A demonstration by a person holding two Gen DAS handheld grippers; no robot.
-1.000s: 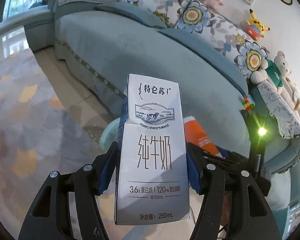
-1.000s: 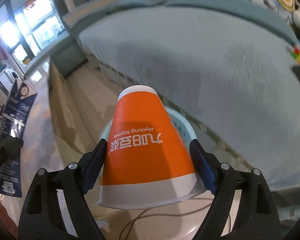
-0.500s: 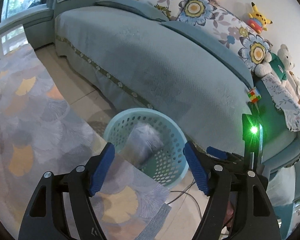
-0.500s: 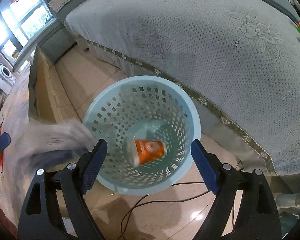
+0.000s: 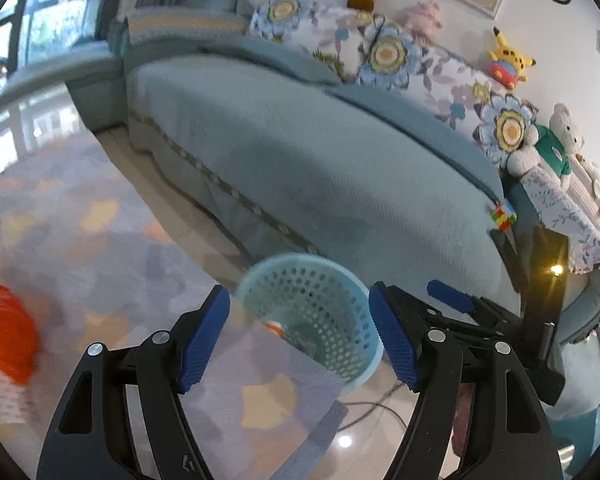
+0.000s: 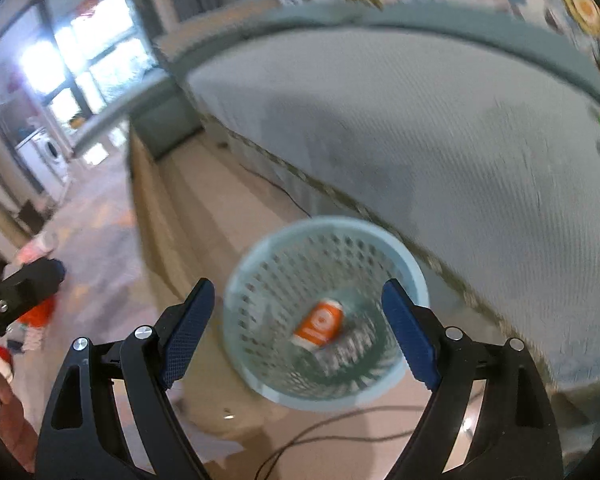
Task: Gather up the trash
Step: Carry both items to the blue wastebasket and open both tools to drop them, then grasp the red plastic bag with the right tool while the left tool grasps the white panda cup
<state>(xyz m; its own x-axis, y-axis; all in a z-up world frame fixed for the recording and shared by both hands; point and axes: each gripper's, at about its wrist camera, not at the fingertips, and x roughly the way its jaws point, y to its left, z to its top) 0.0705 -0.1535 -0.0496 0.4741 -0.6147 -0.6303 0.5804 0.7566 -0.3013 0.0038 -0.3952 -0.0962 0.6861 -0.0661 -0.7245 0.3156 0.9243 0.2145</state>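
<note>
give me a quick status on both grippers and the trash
Left gripper open, empty. Right gripper open, empty. Orange cup lying in the blue basket. Nothing blocking the basket mouth.

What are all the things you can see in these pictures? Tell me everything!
basket: one, light blue with holes, on the floor beside the sofa
paper cup: one, orange and white, lying inside the basket
sofa: one, blue-grey cover, behind the basket
flower cushions: several, blue, white and yellow, along the sofa back
plush toys: several, including a yellow one, on the sofa back
puzzle cube: one, multicoloured, on the sofa edge
rug: one, grey with orange patches, on the floor
cable: one, dark, on the floor
left hand-held gripper: one, black with blue pads, open, empty
right hand-held gripper: same, open, empty
</note>
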